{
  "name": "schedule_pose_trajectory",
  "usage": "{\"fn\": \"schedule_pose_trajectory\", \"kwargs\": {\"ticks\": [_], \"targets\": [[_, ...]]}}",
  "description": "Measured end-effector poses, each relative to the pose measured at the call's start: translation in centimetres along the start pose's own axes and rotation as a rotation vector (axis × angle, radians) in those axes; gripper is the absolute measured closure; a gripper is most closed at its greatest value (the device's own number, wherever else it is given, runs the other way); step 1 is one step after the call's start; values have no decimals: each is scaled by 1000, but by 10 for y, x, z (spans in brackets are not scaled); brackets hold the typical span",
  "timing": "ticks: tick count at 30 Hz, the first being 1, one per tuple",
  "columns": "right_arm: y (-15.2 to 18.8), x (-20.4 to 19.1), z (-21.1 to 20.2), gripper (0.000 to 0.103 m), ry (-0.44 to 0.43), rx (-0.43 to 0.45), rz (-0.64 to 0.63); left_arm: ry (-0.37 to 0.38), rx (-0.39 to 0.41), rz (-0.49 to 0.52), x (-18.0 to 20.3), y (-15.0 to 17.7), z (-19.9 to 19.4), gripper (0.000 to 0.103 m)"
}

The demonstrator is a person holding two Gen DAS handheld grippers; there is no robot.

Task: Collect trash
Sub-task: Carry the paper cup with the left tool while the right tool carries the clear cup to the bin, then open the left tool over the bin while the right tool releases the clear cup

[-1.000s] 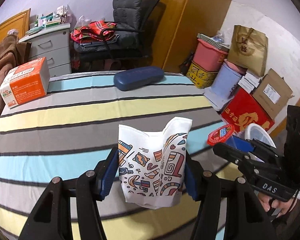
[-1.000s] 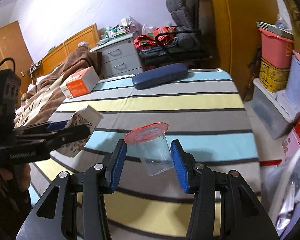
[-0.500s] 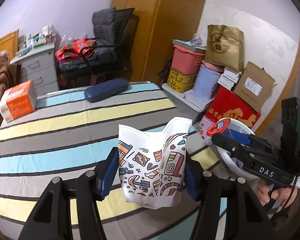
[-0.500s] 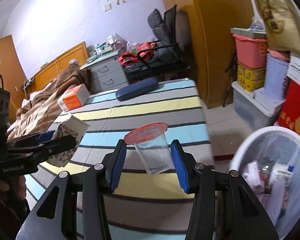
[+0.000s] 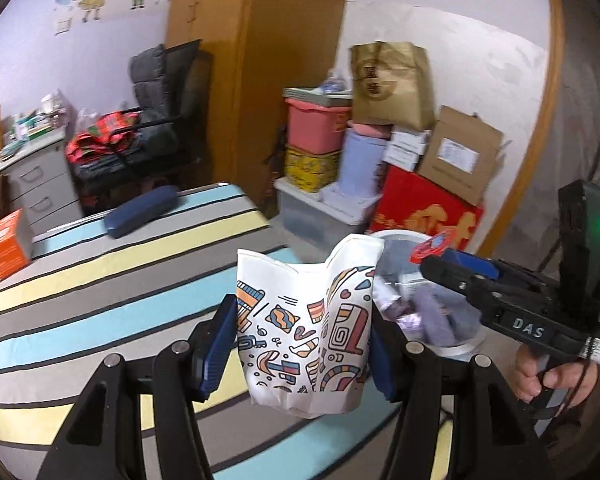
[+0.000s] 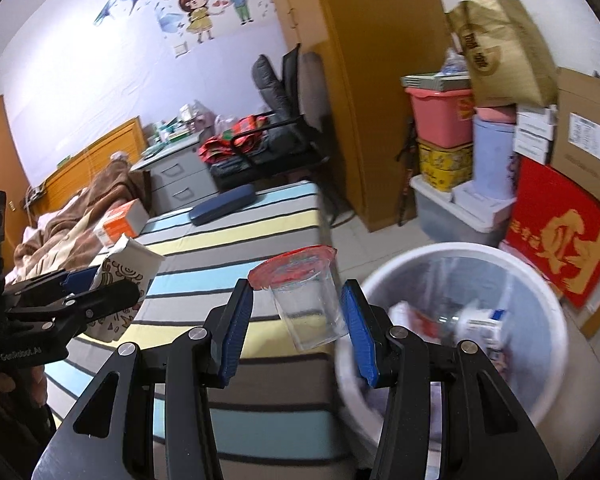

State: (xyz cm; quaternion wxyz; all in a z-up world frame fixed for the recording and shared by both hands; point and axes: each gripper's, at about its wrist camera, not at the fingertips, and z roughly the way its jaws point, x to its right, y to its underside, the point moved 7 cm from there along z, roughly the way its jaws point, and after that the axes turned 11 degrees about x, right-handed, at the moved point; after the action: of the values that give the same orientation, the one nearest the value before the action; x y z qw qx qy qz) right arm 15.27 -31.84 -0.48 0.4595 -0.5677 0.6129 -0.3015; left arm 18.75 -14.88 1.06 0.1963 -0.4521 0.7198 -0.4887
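My left gripper [image 5: 302, 332] is shut on a white paper bag [image 5: 312, 304] printed with colourful doodles, held upright above the right edge of the striped bed [image 5: 100, 280]. My right gripper [image 6: 298, 314] is shut on a clear plastic cup [image 6: 312, 312] with a red lid, tilted a little. The cup hangs just left of a white trash bin [image 6: 460, 250] that has wrappers and cartons inside. In the left wrist view the right gripper [image 5: 452, 266] sits over the bin's rim [image 5: 398, 235]. In the right wrist view the left gripper [image 6: 112, 290] and its bag [image 6: 130, 260] are at the left.
An orange box [image 5: 4, 248] and a dark blue case [image 5: 140, 210] lie on the bed. Stacked storage boxes [image 6: 440, 128], a red carton [image 6: 560, 236] and a paper bag [image 6: 500, 52] crowd the wall behind the bin. A black chair [image 6: 284, 120] and grey drawers [image 6: 172, 180] stand beyond the bed.
Both grippers swung right and rose a little, from over the bed to its edge. The trash bin came into view under the right gripper. Both holds are unchanged.
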Motion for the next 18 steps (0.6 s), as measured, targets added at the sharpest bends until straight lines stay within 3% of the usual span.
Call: {"fn": "schedule_pose_trajectory", "kwargs": {"ticks": [10, 18], "targets": [[1, 57, -20, 55, 132, 14, 44, 106, -45, 42, 68, 6, 34, 42], [14, 98, -15, 55, 220, -43, 88, 175, -118, 50, 108, 27, 67, 42]]}}
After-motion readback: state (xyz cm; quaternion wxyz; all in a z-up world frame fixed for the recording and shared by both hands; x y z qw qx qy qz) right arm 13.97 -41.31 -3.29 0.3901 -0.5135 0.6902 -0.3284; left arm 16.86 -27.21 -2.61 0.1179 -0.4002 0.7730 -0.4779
